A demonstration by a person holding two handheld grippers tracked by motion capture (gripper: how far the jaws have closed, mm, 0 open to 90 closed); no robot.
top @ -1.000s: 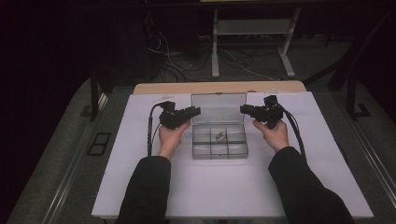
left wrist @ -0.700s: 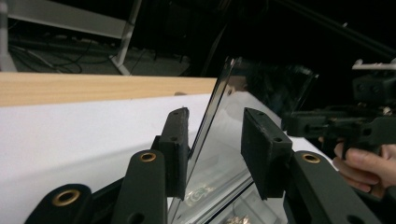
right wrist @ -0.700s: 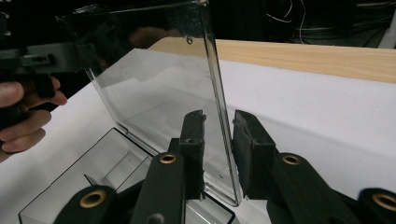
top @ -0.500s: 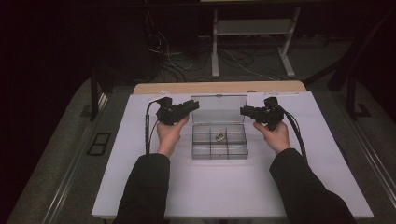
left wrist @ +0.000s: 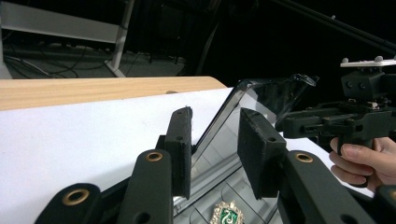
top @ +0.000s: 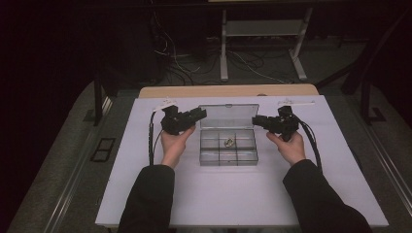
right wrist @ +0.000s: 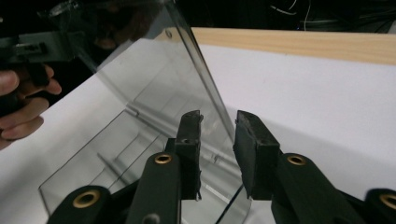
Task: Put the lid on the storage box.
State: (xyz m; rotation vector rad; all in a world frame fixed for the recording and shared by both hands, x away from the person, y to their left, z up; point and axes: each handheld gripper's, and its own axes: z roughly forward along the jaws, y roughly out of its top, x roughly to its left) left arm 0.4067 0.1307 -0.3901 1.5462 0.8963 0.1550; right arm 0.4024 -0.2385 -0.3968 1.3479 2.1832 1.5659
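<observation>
Near the bottom of the high view, two dark sleeves come up from the bottom edge onto the white table. Just past them, in the middle of the frame, sits the clear box. Its long side runs left to right across the picture. It has small rooms inside, and a little green and gold badge lies in the top middle room.

The left gripper is just left of the box lid. The right gripper is just right of it. The lid stands up at the far side of the box, leaning back a bit.

In the left gripper view, the lid edge sits between the two black jaws, with gaps on both sides (so the pads are not pressing it). In the right gripper view, the other lid edge is also between the jaws, and I see a gap there too. The right jaws have just been opening a little. Both claws are apart, not squeezing.

A moment ago the lid looked the same, standing up, and the hands were in nearly the same spots.

Farther back, at the top of the frame, there is a wood strip, then a dark floor with cables and grey stand legs.
</observation>
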